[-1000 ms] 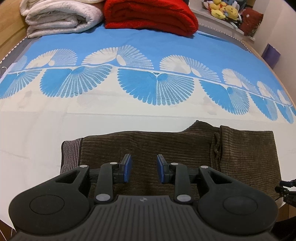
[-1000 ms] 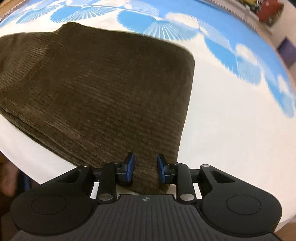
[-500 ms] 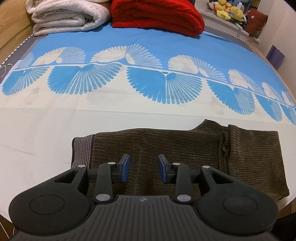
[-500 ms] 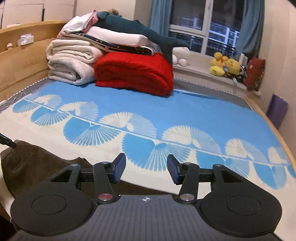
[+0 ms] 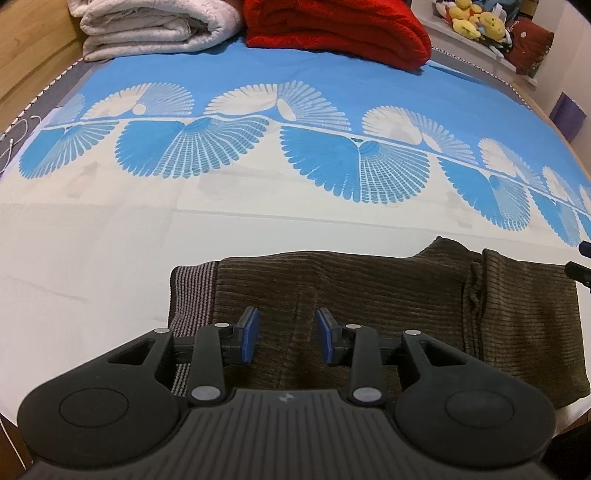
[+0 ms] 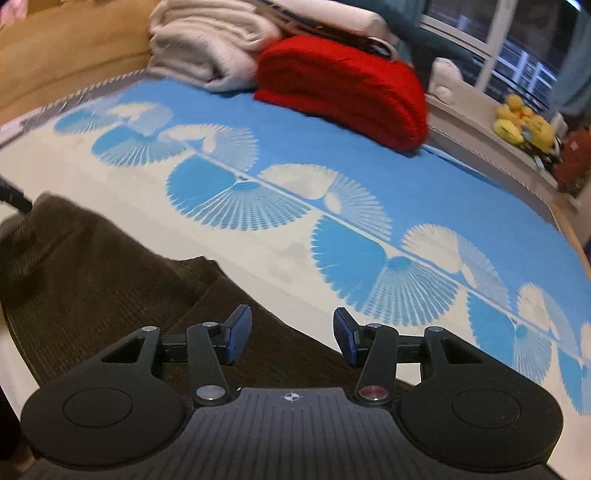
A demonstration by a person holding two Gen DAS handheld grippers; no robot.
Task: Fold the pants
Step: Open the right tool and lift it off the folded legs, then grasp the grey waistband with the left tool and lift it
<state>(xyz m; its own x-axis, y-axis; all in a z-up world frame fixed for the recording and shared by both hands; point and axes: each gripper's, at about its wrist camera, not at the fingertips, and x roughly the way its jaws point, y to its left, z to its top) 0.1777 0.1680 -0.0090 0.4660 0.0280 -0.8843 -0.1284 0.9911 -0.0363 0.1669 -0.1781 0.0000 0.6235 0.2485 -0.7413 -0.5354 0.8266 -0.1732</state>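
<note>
Folding brown corduroy pants (image 5: pixel 332 295) at the bed's (image 5: pixel 110 240) near edge

They lie doubled over, striped waistband left. Left tongs (image 5: pixel 286 339) hover narrowly parted above them, gripping nothing; right tongs (image 6: pixel 291 336), jaws just widened, stand empty over the folded end. A one-layer pinch could drag the stack crooked or off the edge.

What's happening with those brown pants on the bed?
Someone is folding the brown pants on the bed, using a hand-held gripper in each hand. The pants already lie folded over, near the bed's front edge. The left hand-held gripper hovers over them with its jaws apart, gripping nothing. The right hand-held gripper has just opened its jaws wider and holds nothing either. A red blanket and a white blanket sit folded at the far end.
</note>
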